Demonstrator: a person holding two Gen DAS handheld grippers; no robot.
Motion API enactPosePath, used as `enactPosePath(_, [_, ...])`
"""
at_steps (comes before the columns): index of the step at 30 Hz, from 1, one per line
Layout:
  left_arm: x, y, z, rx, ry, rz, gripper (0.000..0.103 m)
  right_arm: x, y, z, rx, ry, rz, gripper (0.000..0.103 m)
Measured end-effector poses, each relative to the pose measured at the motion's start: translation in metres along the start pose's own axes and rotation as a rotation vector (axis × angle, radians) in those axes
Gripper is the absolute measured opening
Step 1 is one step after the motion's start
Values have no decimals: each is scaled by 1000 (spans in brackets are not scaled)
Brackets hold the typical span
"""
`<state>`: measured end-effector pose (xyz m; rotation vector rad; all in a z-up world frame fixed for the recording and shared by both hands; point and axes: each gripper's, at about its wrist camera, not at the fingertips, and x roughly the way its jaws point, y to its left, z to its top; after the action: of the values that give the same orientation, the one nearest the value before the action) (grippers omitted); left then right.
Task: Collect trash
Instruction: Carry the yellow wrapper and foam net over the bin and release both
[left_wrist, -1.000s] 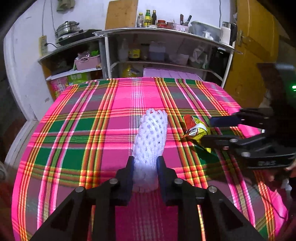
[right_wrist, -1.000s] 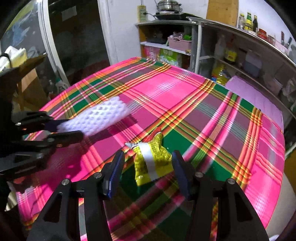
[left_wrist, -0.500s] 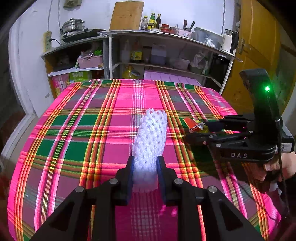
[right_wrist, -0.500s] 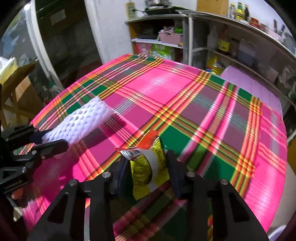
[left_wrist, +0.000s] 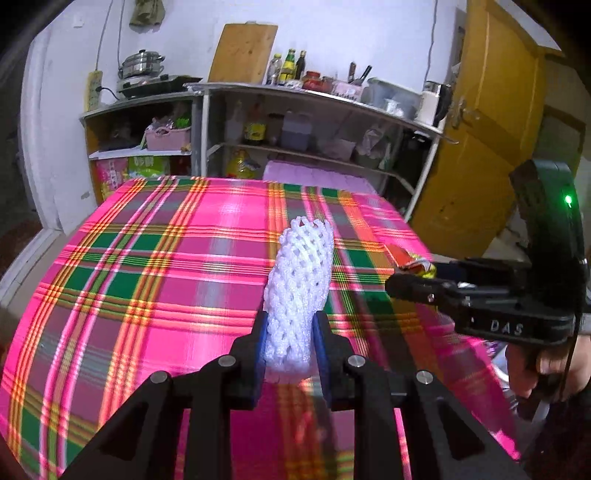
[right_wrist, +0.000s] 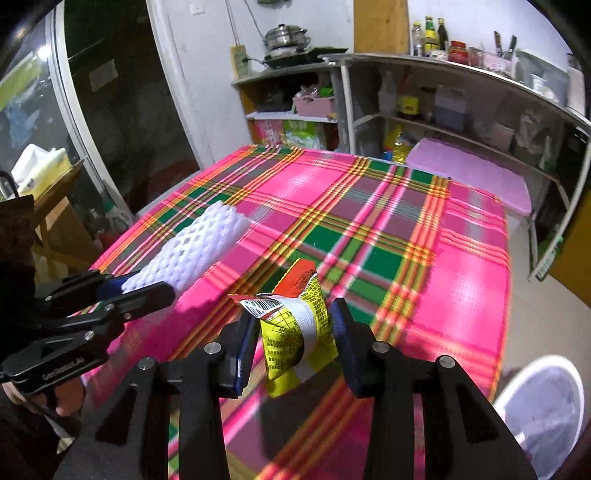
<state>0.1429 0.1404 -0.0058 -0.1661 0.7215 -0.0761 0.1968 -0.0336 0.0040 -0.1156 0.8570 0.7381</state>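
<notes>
A white foam fruit net (left_wrist: 300, 280) stands up between the pads of my left gripper (left_wrist: 289, 341), which is shut on its lower end and holds it above the plaid tablecloth (left_wrist: 155, 273). In the right wrist view the same foam net (right_wrist: 192, 251) sticks out of the left gripper (right_wrist: 146, 286) at the left. My right gripper (right_wrist: 293, 328) is shut on a yellow and red snack wrapper (right_wrist: 295, 325), lifted off the cloth. The left wrist view shows that right gripper (left_wrist: 413, 282) side-on, with only a tip of the wrapper (left_wrist: 410, 260) showing.
A white bin (right_wrist: 543, 410) stands on the floor at the table's near right corner. Shelves with bottles and boxes (left_wrist: 295, 122) line the wall behind the table. A yellow door (left_wrist: 491, 147) is at the right. A hand (left_wrist: 543, 365) holds the right gripper's handle.
Both grippers have risen and pulled back from the table. The right jaws closed on the wrapper and lifted it off the cloth. The foam net stays gripped in the left.
</notes>
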Motion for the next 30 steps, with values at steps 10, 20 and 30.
enactPosePath(10, [-41,-67,-26,1,-44,-43,24,-70,-2,-46,44,-71,-53,40])
enactPosePath(20, [-57,-122,-43,45,-44,-83,24,-119,-22,-84,122,-117,-100,40])
enactPosePath(30, [-61,-163,-49,92,-40,-126,24,-149,-40,-109,174,-144,-146,40])
